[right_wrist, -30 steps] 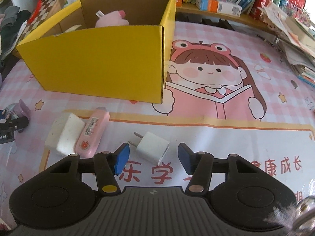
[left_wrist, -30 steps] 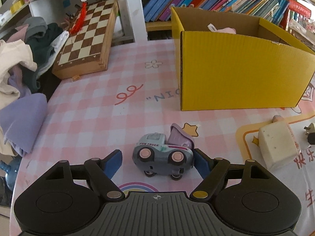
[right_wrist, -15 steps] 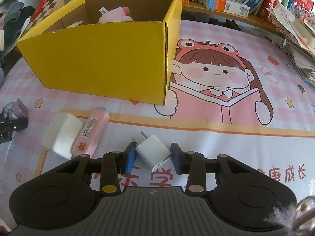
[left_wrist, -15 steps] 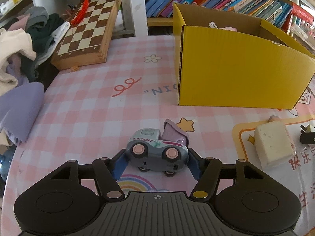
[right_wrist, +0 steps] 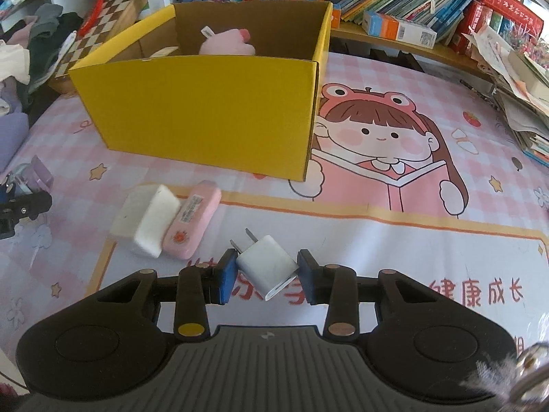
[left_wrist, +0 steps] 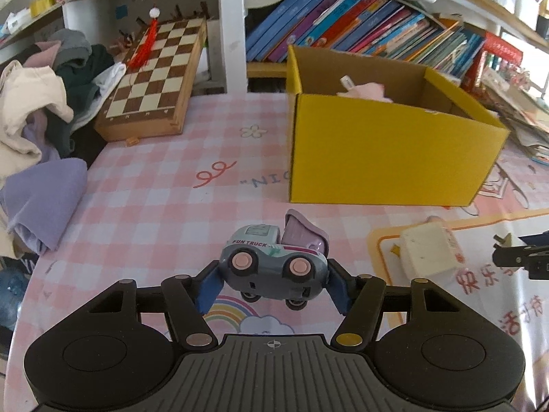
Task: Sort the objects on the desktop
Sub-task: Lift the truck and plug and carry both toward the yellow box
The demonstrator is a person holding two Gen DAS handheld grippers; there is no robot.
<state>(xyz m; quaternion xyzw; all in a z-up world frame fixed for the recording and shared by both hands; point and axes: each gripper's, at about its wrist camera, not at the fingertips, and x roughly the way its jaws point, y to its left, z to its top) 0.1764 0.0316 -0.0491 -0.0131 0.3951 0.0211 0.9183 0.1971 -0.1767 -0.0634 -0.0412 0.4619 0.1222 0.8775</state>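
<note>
My left gripper (left_wrist: 272,286) is shut on a grey toy truck (left_wrist: 272,264) with pink wheels and a lilac tipper, held a little above the pink checked tablecloth. My right gripper (right_wrist: 267,276) is shut on a white plug charger (right_wrist: 267,262), lifted off the mat with its prongs pointing up-left. The open yellow cardboard box (left_wrist: 387,158) stands ahead in both views (right_wrist: 206,116); a pink soft item (right_wrist: 228,46) lies inside. A white block (right_wrist: 145,221) and a pink flat case (right_wrist: 192,223) lie side by side left of the right gripper.
A wooden chessboard box (left_wrist: 154,79) leans at the back left. A pile of clothes (left_wrist: 37,120) sits at the table's left edge. Book rows (left_wrist: 360,34) fill the shelf behind the box. Stacked papers (right_wrist: 518,96) lie at the right.
Both grippers closed from open: the left on the toy truck, the right on the charger. Both objects have been raised off the table and both views sit higher.
</note>
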